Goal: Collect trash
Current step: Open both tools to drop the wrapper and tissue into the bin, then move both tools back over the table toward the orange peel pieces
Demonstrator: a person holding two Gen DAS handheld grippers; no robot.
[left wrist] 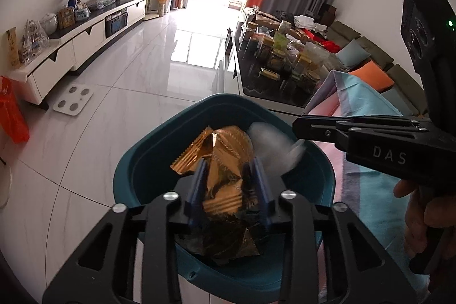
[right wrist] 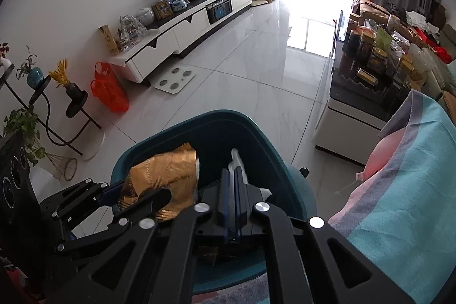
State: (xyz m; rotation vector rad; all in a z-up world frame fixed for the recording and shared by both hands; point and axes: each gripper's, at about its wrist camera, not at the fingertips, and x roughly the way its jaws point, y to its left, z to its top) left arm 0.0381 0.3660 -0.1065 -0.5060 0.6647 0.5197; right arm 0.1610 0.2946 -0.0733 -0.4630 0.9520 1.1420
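A teal trash bin (left wrist: 131,161) stands on the floor; it also shows in the right wrist view (right wrist: 273,155). My left gripper (left wrist: 228,178) is shut on a crumpled gold foil wrapper (left wrist: 225,153) and holds it over the bin's mouth. The wrapper shows in the right wrist view (right wrist: 168,173) too. My right gripper (right wrist: 234,175) is shut on a piece of white tissue (right wrist: 238,158), over the bin's right side. The tissue looks blurred in the left wrist view (left wrist: 273,144), at the right gripper's tip (left wrist: 299,130).
A pink and light-blue cloth (right wrist: 404,175) covers a surface right of the bin. A dark coffee table (left wrist: 285,67) crowded with jars stands beyond. A white scale (left wrist: 73,100) and a red bag (right wrist: 109,89) sit on the tiled floor by the TV cabinet (left wrist: 85,39).
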